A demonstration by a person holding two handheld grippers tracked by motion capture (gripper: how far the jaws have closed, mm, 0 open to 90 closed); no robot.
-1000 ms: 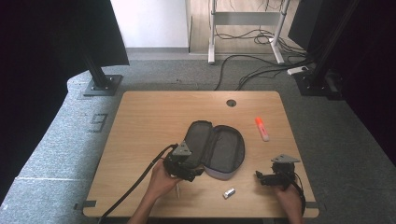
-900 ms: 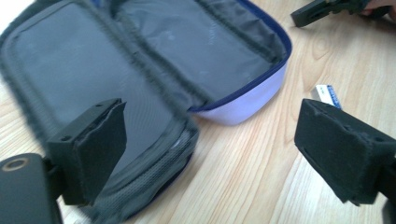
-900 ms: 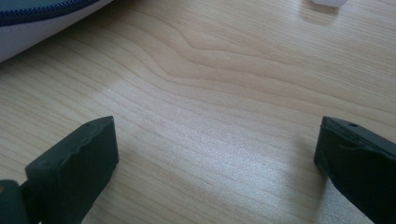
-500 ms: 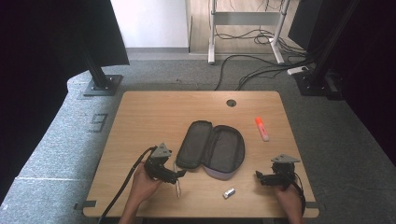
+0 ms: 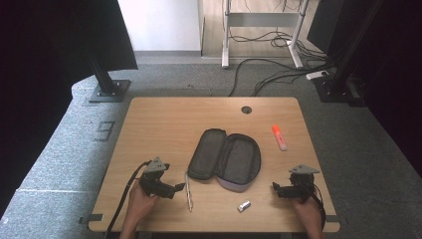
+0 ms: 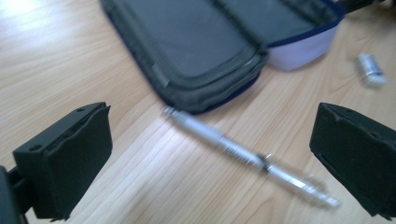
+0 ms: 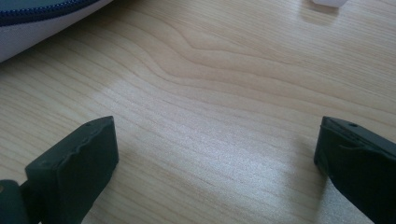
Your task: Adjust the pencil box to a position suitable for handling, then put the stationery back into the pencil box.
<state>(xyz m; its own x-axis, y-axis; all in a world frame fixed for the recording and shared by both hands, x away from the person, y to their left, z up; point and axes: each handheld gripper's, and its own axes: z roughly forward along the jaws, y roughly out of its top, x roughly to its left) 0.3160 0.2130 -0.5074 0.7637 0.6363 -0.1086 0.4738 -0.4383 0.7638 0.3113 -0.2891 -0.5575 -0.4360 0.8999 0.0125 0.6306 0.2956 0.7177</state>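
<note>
An open dark pencil case (image 5: 226, 158) lies in the middle of the wooden table (image 5: 169, 124); its grey lining and pale outer side appear in the left gripper view (image 6: 201, 42). A silver pen (image 5: 188, 191) lies on the wood just left of the case's near end, also seen as the pen (image 6: 243, 154) ahead of the jaws. My left gripper (image 5: 179, 188) is open, at the near left, just left of the pen, with nothing between its jaws. My right gripper (image 5: 274, 188) is open at the near right over bare wood.
A small white cap-like piece (image 5: 243, 205) lies near the front edge between the grippers, seen too as a white piece (image 6: 371, 70). An orange highlighter (image 5: 279, 137) lies right of the case. A cable hole (image 5: 246, 109) sits at the table's far side.
My left gripper has drawn back from the case toward the near left and now stands open. A silver pen now lies on the wood beside the case. The right gripper has stayed put.
</note>
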